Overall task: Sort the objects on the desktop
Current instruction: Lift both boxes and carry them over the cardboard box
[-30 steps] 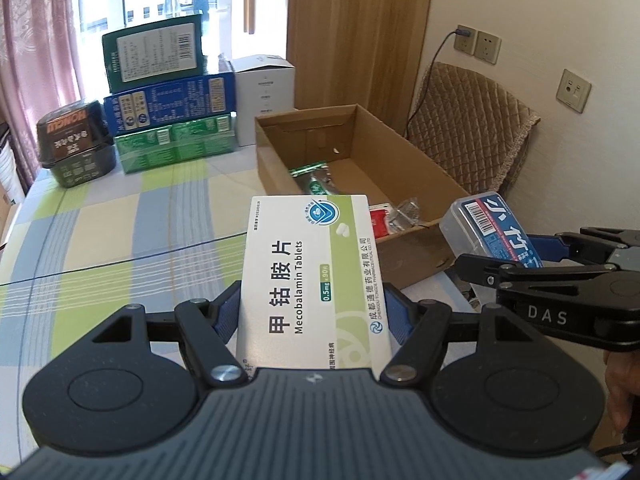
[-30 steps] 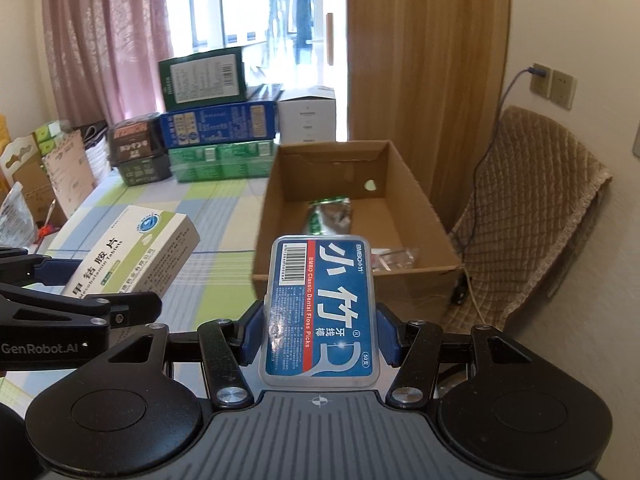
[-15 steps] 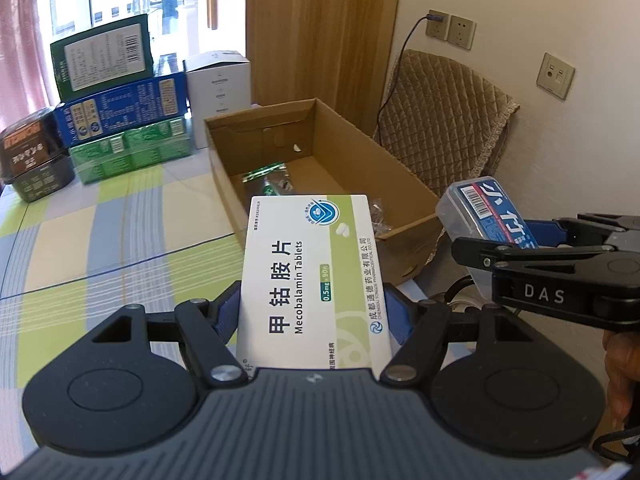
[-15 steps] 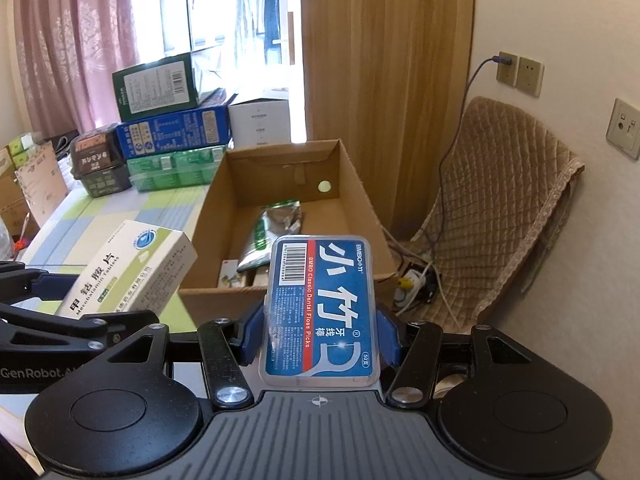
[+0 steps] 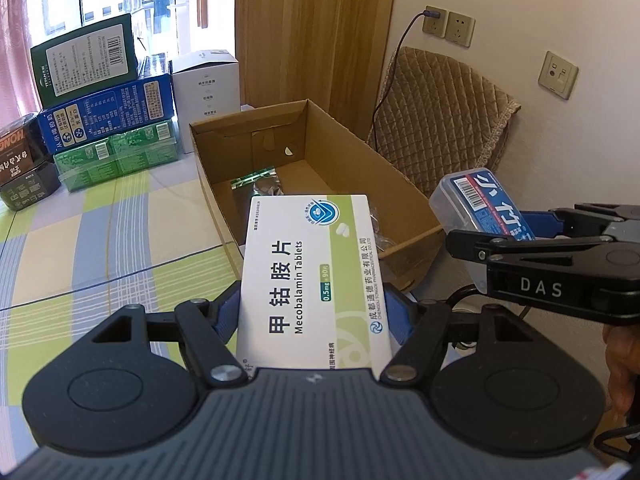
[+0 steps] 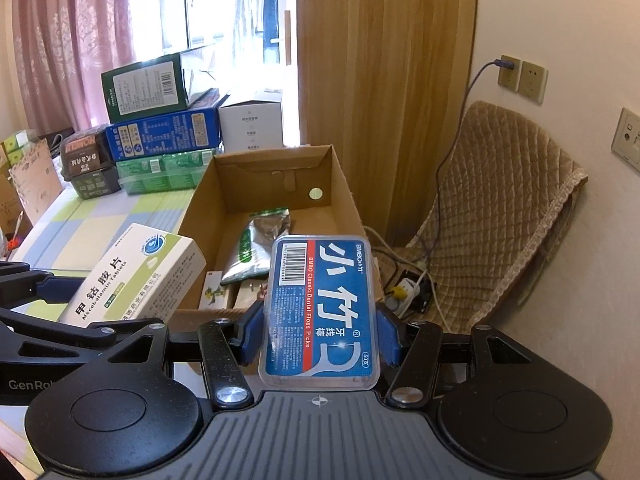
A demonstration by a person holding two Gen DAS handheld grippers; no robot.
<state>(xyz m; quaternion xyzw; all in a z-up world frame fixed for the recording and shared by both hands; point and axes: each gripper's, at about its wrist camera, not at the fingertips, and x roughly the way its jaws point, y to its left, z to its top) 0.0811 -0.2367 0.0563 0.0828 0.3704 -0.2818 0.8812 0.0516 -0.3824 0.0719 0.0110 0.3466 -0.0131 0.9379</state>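
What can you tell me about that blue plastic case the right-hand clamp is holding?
It is a dental floss picks case: a flat, rounded-corner clear plastic box with a blue label, white Chinese characters, a barcode, a red stripe and a floss-pick drawing. The right gripper clamps its long sides between blue pads, holding it in the air just short of the cardboard box.

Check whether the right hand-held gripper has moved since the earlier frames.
Yes. The right hand-held gripper, holding the blue dental floss pick box, has shifted rightward: the brown cardboard box now sits further left in its view.
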